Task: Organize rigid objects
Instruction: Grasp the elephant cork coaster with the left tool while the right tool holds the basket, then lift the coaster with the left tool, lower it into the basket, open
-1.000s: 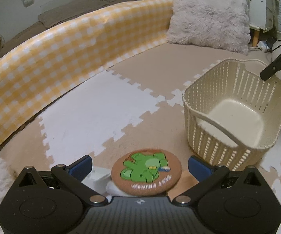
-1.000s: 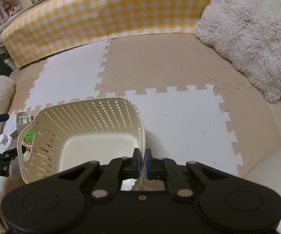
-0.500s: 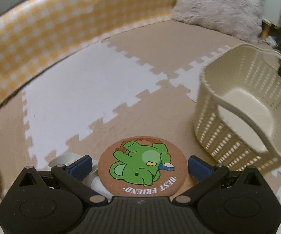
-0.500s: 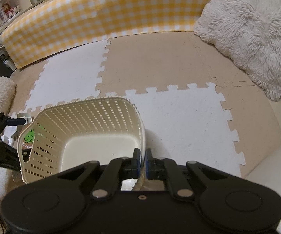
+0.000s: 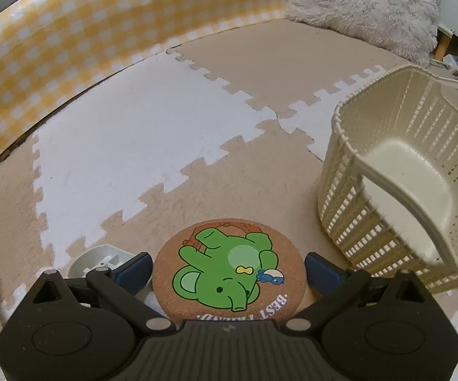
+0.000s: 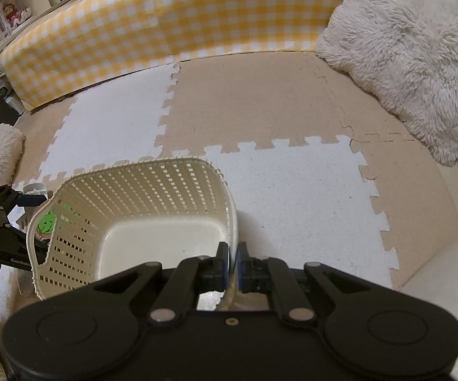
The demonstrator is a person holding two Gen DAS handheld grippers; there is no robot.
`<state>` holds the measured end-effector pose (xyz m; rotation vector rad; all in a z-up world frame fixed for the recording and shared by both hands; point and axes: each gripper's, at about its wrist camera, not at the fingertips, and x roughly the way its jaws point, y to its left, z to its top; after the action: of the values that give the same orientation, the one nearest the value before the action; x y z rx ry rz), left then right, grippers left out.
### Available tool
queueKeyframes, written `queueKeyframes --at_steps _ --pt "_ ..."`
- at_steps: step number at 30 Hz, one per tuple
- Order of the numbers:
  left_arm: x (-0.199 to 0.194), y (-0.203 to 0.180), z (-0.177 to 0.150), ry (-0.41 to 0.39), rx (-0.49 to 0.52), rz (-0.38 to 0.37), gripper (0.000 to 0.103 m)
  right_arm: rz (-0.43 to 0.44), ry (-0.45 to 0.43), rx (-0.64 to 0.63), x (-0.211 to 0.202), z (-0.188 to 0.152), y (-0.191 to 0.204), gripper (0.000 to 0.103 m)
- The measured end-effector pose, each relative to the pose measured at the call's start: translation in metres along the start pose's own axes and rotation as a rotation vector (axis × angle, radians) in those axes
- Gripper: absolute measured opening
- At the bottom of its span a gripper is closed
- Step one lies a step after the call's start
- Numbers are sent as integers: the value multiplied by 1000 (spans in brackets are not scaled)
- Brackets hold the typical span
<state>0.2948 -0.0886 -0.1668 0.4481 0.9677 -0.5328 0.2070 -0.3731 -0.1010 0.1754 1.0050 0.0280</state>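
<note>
Cataloguing the item in hand: one round cork coaster [image 5: 229, 273], printed with a green cartoon animal and the words "BEST FRIEND".

Handling, by judgement: light, stiff, thin, a dry cork face that should not slip; not fragile, though it could tip or pivot if held off-centre. Take it across its width, edge to edge, pads at its 3 and 9 o'clock.

Left gripper [image 5: 229, 270]: spread wide, blue pads standing at 9 and 3 o'clock of the coaster. Whether either pad touches the rim you cannot tell; the disc is not visibly pinched.

Location: the coaster sits between the left fingers, close in against the tool body, over the beige foam mat [image 5: 216, 174]. A white plastic part [image 5: 97, 258] lies at its 9 o'clock, partly behind the left pad.

Basket [image 5: 397, 171]: cream, slotted, nothing visible inside; at 2 o'clock of the coaster, near but apart.

Right gripper [image 6: 232, 262]: clenched on the basket's near rim [image 6: 232, 222], steadying it. Through the far wall you see the coaster's green print at the basket's 9 o'clock.
</note>
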Motion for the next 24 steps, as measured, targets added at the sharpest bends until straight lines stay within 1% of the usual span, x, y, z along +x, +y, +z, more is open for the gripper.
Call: queueKeyframes --at_steps 4,8,10,14,17,20,24 --pt "-7 -1 2 20 -10 13 100 -7 2 -7 1 0 2 6" --pt "-20 5 2 12 -67 15 99 -5 3 0 1 -1 1 6" --pt "-29 9 3 -5 -106 13 99 -4 7 2 2 -1 1 6" --pt "-52 12 8 -72 -157 26 99 -9 17 -2 3 -1 3 6" --pt "-73 11 12 -139 -182 11 99 -9 17 -1 3 -1 3 6" --pt "-94 2 15 -224 -181 -24 99 -9 17 -2 3 -1 2 6" --pt "-115 -21 21 -314 -136 -107 99 -2 16 9 3 -1 1 6"
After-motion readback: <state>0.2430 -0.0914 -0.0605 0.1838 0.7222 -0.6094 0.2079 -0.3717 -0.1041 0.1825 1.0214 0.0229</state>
